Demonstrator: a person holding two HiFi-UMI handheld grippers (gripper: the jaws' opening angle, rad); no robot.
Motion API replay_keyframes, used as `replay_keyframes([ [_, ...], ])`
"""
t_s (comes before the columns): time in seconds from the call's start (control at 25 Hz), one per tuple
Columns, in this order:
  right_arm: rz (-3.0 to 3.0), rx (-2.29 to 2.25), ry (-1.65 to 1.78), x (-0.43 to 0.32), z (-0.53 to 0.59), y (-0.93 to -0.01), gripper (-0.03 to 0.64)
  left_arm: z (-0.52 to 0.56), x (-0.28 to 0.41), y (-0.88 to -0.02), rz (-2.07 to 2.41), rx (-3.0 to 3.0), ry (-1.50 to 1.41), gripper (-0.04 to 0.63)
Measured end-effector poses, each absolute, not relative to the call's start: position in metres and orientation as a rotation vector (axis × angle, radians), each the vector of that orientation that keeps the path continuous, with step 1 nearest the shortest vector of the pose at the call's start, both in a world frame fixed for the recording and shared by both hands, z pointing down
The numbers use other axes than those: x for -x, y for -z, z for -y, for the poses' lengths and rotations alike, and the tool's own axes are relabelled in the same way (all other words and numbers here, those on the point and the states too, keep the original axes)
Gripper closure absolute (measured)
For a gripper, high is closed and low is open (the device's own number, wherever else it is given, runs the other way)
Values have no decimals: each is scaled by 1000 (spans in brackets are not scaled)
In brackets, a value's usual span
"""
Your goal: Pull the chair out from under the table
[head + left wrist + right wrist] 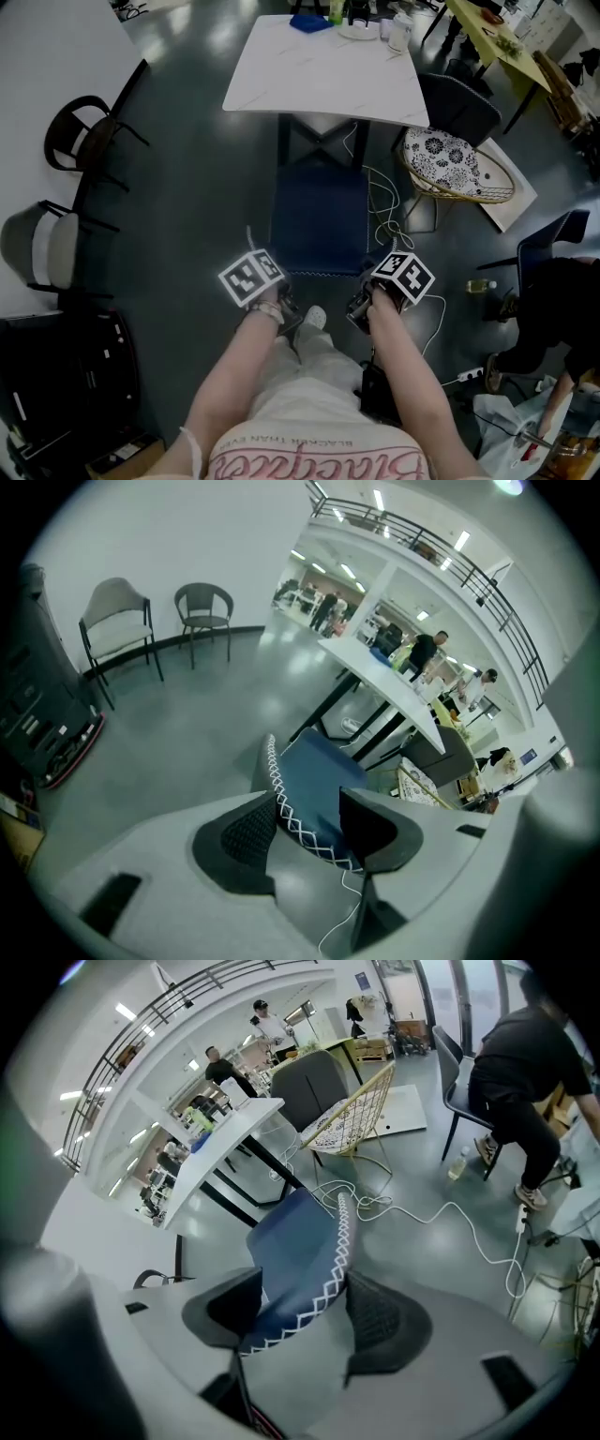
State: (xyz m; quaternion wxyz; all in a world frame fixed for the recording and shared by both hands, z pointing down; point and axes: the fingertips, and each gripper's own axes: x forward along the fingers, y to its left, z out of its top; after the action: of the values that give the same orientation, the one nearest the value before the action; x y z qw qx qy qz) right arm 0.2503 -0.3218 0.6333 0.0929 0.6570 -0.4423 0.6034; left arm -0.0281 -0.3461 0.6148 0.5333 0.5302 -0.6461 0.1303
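A blue chair [319, 230] with white stitching along its back stands on the dark floor in front of the white table [323, 70], its seat mostly out from under the tabletop. My left gripper [283, 298] grips the left end of the backrest's top edge and my right gripper [359, 302] the right end. In the left gripper view the stitched backrest [314, 771] sits between the jaws of the left gripper [307, 825]. The right gripper view shows the same backrest [295, 1255] clamped in the right gripper [305, 1312].
A wicker chair with a patterned cushion [450, 164] and a dark grey chair [459, 103] stand right of the table. White cables [384, 216] trail on the floor beside the blue chair. Two chairs [80, 136] line the left wall. A person [553, 309] sits at the right.
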Motion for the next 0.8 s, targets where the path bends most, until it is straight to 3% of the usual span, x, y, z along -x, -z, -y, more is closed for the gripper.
replay_keyframes([
  [0.8, 1347, -2027, -1745, -243, 208, -620, 356, 231, 36, -603, 1456, -1364, -285, 397],
])
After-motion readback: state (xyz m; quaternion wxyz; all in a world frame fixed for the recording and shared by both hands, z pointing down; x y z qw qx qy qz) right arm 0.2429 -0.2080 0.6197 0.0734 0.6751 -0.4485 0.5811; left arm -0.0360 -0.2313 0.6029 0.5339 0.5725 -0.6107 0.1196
